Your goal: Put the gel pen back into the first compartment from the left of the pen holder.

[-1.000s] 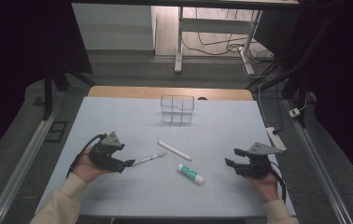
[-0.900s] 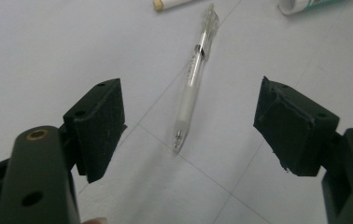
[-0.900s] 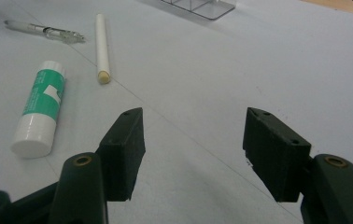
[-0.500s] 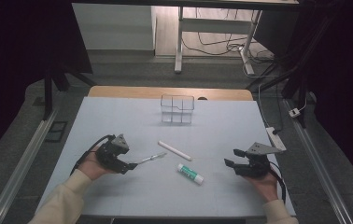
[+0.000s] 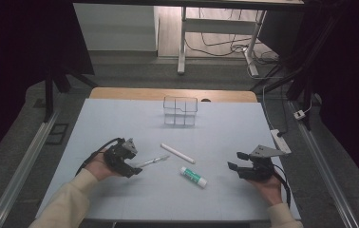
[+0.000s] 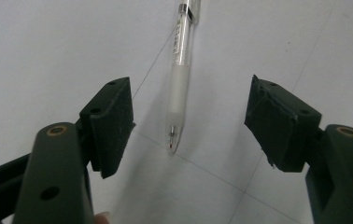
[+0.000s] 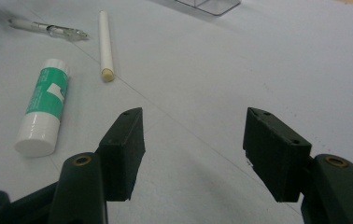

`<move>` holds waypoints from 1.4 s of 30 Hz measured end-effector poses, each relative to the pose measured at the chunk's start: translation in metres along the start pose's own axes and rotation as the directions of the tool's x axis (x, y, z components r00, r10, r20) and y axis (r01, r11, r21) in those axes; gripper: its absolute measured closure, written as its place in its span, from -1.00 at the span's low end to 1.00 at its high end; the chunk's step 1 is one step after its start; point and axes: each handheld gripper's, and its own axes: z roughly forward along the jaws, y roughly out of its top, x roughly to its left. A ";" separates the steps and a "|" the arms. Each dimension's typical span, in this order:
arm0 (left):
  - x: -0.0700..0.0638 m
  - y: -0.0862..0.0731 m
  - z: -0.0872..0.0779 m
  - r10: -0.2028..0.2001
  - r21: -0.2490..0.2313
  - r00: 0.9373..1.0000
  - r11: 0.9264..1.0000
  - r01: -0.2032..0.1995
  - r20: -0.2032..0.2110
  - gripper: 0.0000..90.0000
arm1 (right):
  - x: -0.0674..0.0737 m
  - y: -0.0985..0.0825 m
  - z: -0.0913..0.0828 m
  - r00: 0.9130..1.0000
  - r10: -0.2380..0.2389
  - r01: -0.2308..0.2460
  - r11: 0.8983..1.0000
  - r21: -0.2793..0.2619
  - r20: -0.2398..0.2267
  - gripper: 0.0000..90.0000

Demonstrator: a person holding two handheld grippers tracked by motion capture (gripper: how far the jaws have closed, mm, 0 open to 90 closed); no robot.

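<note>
A clear pen [image 5: 152,161] [image 6: 180,70] lies on the pale table [image 5: 225,128], its tip toward my left gripper [image 5: 135,167] [image 6: 191,126]. That gripper is open, and the pen's tip lies between its jaws without touching them. A white stick [image 5: 177,153] [image 7: 104,44] lies just right of the pen. A green-and-white glue stick [image 5: 193,176] [image 7: 44,109] rests nearer the front. My right gripper [image 5: 234,167] [image 7: 193,149] stands open at the right, apart from all of them, nothing between its jaws.
A clear plastic compartment box [image 5: 180,111] stands at the back middle of the table. A white power strip [image 5: 280,137] lies by the right edge. A wooden board [image 5: 120,93] shows behind the table's far edge.
My left gripper has slid right toward the pen, so its jaws now flank the pen's tip. The right gripper has barely moved.
</note>
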 end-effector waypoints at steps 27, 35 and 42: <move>0.011 0.018 0.028 0.085 0.136 0.995 0.986 -0.091 0.051 0.37 | -0.001 0.000 0.002 0.999 0.028 -0.029 1.000 -0.008 -0.033 -0.16; 0.007 0.019 0.028 0.113 0.143 0.993 0.983 -0.118 0.044 0.69 | -0.001 0.000 0.001 0.999 0.040 -0.040 0.999 -0.010 -0.035 -0.16; 0.003 0.019 0.028 0.131 0.140 0.991 0.981 -0.133 0.025 0.78 | -0.001 -0.001 0.002 0.999 0.035 -0.035 0.999 -0.005 -0.034 -0.16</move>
